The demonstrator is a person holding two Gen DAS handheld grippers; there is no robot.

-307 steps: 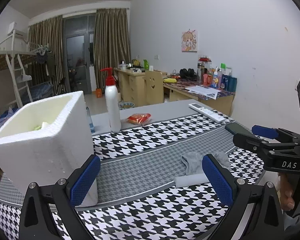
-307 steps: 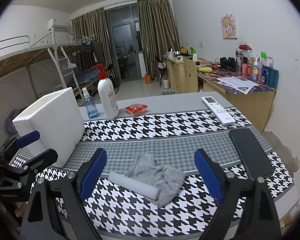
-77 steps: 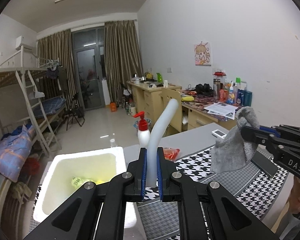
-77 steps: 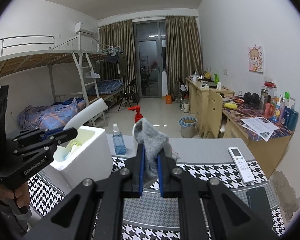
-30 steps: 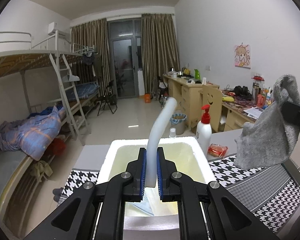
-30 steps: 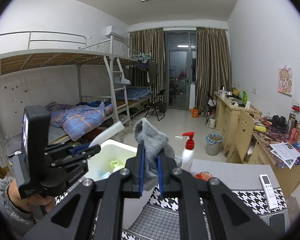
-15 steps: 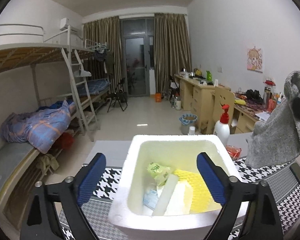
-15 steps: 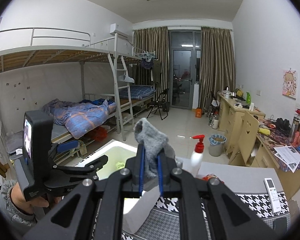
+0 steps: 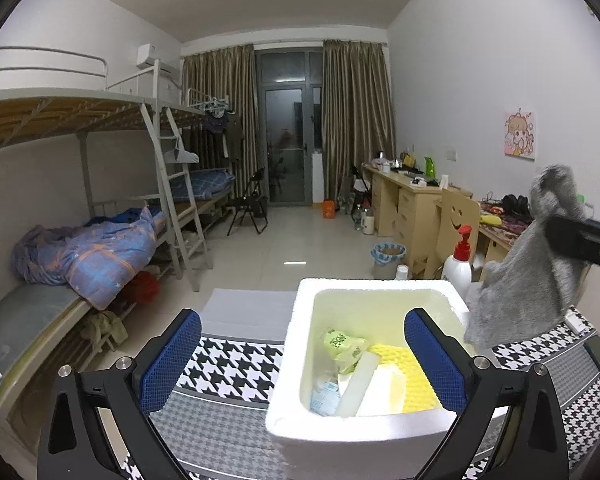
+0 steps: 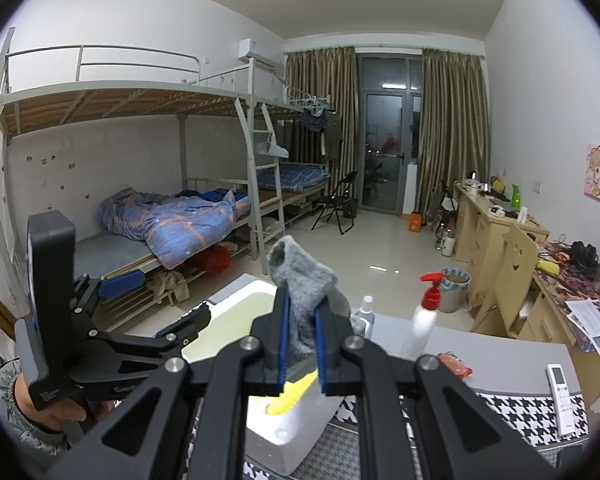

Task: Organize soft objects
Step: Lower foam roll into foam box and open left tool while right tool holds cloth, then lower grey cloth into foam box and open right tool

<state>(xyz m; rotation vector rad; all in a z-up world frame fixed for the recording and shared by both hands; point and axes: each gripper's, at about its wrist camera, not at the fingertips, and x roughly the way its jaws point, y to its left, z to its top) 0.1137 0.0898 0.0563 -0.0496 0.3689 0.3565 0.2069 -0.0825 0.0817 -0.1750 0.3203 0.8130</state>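
Note:
A white foam box (image 9: 296,364) stands on the houndstooth table. Inside it lie the white foam tube (image 9: 354,388), a yellow sponge (image 9: 406,376), a green packet (image 9: 342,344) and a pale blue packet. My left gripper (image 9: 302,364) is open and empty, held above the box's left side. My right gripper (image 10: 300,344) is shut on a grey cloth (image 10: 300,280) and holds it up beside the box (image 10: 240,312). In the left wrist view the cloth (image 9: 528,280) hangs at the right, over the box's right rim.
A white pump bottle with a red top (image 9: 458,264) and a small clear spray bottle (image 10: 366,316) stand behind the box. An orange packet (image 10: 454,364) and a white remote (image 10: 560,392) lie on the table to the right. A bunk bed is at left, desks at right.
My left gripper has opened and let the white foam tube drop into the box, then shifted left. My right gripper, still holding the grey cloth, has come closer to the box.

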